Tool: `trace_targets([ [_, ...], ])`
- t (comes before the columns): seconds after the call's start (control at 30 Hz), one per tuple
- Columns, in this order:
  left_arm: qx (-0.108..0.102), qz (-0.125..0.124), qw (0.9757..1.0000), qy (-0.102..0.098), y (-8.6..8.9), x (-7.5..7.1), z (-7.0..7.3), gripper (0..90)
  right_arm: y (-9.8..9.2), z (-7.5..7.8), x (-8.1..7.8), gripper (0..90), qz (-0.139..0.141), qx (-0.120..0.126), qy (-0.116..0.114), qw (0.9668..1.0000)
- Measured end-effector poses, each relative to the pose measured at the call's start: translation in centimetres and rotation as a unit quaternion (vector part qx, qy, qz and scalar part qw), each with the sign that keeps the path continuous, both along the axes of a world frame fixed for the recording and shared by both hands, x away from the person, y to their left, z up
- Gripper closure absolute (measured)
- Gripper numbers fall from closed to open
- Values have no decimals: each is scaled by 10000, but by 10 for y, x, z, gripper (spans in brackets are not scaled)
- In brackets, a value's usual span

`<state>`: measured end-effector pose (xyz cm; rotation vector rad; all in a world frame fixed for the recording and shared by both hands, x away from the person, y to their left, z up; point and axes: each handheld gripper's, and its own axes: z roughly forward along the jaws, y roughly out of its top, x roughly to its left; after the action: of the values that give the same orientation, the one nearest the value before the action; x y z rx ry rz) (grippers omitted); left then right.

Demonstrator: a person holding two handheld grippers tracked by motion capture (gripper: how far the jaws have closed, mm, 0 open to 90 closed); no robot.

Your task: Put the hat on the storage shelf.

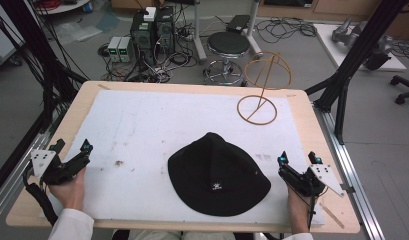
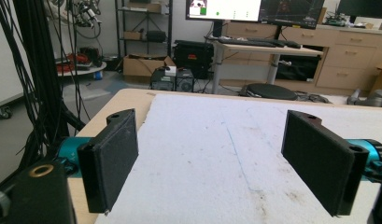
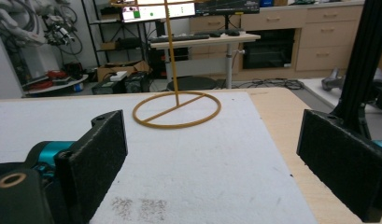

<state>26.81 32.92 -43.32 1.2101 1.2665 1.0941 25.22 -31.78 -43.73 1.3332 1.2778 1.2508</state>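
Right now a person is sitting at the wooden table [image 1: 302,107], which is carrying a white foam mat [image 1: 142,130]; a black hat [image 1: 218,175] is lying flat on the mat near the front edge, a bit right of centre, and a wire hat stand [image 1: 262,90] is standing at the far right of the mat, well apart from the hat.

Both tools are hovering at the near corners: the left gripper [image 1: 72,151] with jaws spread wide and holding nothing, the right gripper [image 1: 297,159] likewise gaping and empty, just beside the hat's right brim.

Likely step: going in for the hat to put it on the stand. To do it well, I'd say the right gripper should be pinching the brim edge, not the soft crown, while the left one is coming across to take the opposite brim so the hat is lifting level and not folding.

Hat itself: dark fabric, round floppy brim, crown slumping to a soft peak, small white logo [image 1: 216,188] facing the person.
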Motion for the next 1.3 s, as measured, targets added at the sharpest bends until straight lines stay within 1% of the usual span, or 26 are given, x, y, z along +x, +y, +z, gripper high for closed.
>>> trace_targets([
  [0.1,-14,-21,10000,-3,0,0,0,191,0,2,-1,76,112,101,-12,9999],
  [0.17,-15,-27,10000,-4,0,0,0,191,0,5,-2,76,262,209,-51,9994],
  [0.2,-18,-28,10000,-4,0,0,0,191,2,7,-2,77,453,214,-75,9987],
  [0.27,-11,-28,10000,-3,0,0,0,191,3,8,-2,77,512,188,-93,9985],
  [0.3,-5,-32,10000,-1,0,1,0,191,6,11,-2,77,688,163,-123,9974],
  [0.37,-20,-47,10000,-13,0,1,0,190,9,13,-2,77,762,187,-132,9968],
  [0.4,-11,-79,10000,-14,0,1,0,189,12,16,-2,77,935,199,-173,9953],
  [0.5,10,-100,9999,-29,-1,1,0,189,15,19,-3,77,1120,207,-203,9933],
  [0.53,23,-107,9999,-24,-1,2,0,189,15,19,-3,77,1120,207,-203,9933],
  [0.63,31,-125,9999,-18,-2,2,0,189,17,22,-3,77,1314,135,-219,9910],
  [0.67,28,-121,9999,-17,-2,3,0,189,18,23,-4,77,1465,168,-204,9889],
  [0.7,33,-126,9999,-10,-2,3,0,189,18,23,-4,77,1465,168,-204,9889],
  [0.73,31,-130,9999,-6,-2,3,0,189,18,23,-4,77,1539,166,-210,9877],
  [0.77,30,-133,9999,2,-2,3,0,189,19,25,-4,77,1726,181,-213,9846],
  [0.83,35,-137,9999,9,-2,4,0,189,21,26,-4,77,1856,211,-221,9822],
  [0.87,32,-140,9999,11,-2,4,0,189,21,26,-4,77,1856,211,-221,9822],
  [0.9,30,-141,9999,10,-2,4,0,190,23,28,-4,77,2002,235,-224,9792],
  [0.93,32,-139,9999,13,-2,4,0,190,23,28,-4,77,2002,235,-224,9792],
  [0.97,31,-140,9999,24,-2,4,0,189,23,28,-4,77,2061,227,-237,9780],
  [1.0,28,-147,9999,30,-2,4,0,190,26,29,-4,77,2210,232,-242,9747],
  [1.03,34,-148,9999,37,-2,4,0,190,26,29,-4,77,2255,217,-218,9738],
  [1.1,55,-132,9999,71,-2,5,0,191,28,29,-4,77,2399,173,-207,9704],
  [1.2,50,-122,9999,89,-2,5,-1,191,31,28,-4,77,2576,22,-199,9661],
  [1.23,52,-117,9999,92,-2,5,-1,191,31,28,-4,77,2576,22,-199,9661],
  [1.27,47,-112,9999,96,-2,5,-1,191,33,28,-3,77,2726,-2,-184,9619],
  [1.3,45,-111,9999,99,-2,5,-1,191,34,28,-3,77,2773,-10,-170,9606],
])
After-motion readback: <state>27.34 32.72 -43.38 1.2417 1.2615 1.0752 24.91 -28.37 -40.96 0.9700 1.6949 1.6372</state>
